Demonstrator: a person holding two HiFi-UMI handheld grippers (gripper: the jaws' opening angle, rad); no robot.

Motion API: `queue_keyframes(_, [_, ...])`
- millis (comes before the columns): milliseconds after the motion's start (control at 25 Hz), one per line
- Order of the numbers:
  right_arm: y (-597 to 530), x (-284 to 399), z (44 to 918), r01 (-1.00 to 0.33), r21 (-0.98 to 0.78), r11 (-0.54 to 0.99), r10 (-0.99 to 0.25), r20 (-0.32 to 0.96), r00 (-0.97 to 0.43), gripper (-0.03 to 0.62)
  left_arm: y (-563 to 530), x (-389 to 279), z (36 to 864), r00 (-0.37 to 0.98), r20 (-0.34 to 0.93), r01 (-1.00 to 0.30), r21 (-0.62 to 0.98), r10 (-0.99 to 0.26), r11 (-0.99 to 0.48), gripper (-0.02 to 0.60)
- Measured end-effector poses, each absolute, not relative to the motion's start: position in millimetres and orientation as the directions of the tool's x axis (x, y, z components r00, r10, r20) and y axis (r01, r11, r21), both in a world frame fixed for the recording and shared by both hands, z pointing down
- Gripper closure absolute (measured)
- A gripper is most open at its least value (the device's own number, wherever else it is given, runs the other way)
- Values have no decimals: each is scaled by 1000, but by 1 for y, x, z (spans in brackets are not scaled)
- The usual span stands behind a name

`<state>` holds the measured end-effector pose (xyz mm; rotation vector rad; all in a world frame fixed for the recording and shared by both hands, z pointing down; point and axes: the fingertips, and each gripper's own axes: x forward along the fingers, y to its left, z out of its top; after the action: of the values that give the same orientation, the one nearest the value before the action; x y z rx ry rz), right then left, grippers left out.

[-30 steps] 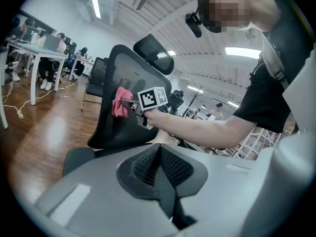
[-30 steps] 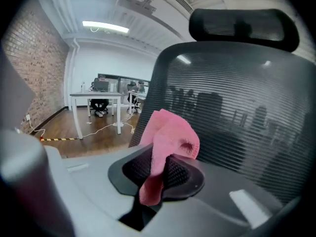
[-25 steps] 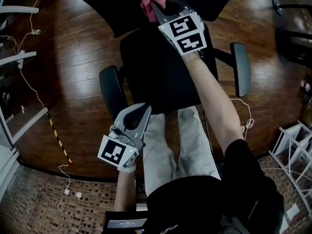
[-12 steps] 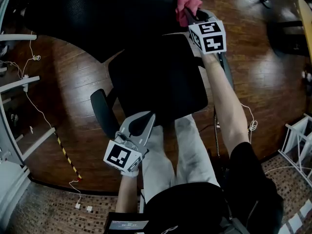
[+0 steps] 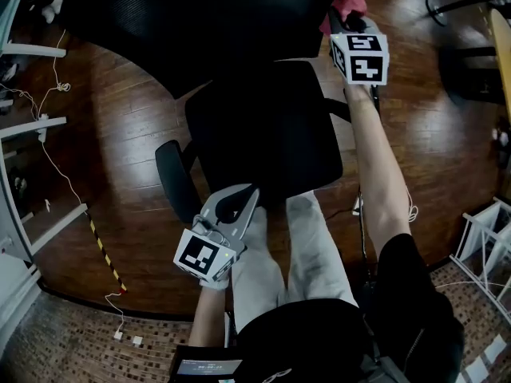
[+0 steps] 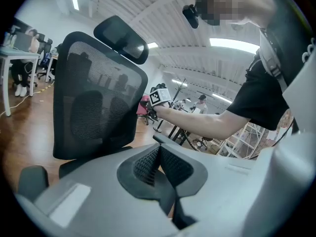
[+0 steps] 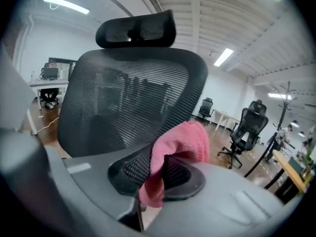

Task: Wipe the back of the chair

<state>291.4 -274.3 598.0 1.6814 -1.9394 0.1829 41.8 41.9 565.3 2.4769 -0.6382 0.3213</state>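
The black mesh chair back (image 5: 200,22) fills the top of the head view, with the seat (image 5: 263,134) below it. My right gripper (image 5: 342,21) is at the back's right edge, shut on a pink cloth (image 5: 349,0). In the right gripper view the pink cloth (image 7: 180,142) bulges out of the right gripper (image 7: 153,169), close to the chair back (image 7: 133,98) under its headrest (image 7: 136,31); I cannot tell whether cloth and mesh touch. My left gripper (image 5: 249,194) hangs at the seat's front edge. The left gripper (image 6: 158,157) is shut on nothing.
An armrest (image 5: 174,178) sticks out left of the seat. White shelving (image 5: 24,118) and floor cables line the left side, and a wire rack (image 5: 487,238) stands at the right. Other office chairs (image 7: 247,127) and a desk (image 7: 47,83) stand behind.
My right gripper has carried the pink cloth to the right, from the middle of the chair back to its right edge. The left gripper has barely moved.
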Motion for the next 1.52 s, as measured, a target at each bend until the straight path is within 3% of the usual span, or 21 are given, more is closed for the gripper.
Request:
queue_keyframes(400, [-281, 79, 587, -796, 292, 530, -801, 479, -358, 549, 53, -26, 567, 795, 355, -607, 456, -492, -651, 592])
queue_keyframes(1040, [-255, -184, 572, -529, 269, 805, -589, 465, -660, 549, 69, -156, 571, 676, 355, -726, 466, -645, -505, 592])
queue_keyframes(1280, [-264, -200, 560, -527, 274, 804, -592, 443, -673, 550, 69, -170, 573, 665, 364, -736, 463, -652, -493, 592])
queue_keyframes(1520, [-287, -131, 546, -614, 267, 743, -663, 414, -623, 549, 57, -142, 573, 695, 363, -712, 464, -620, -527, 592])
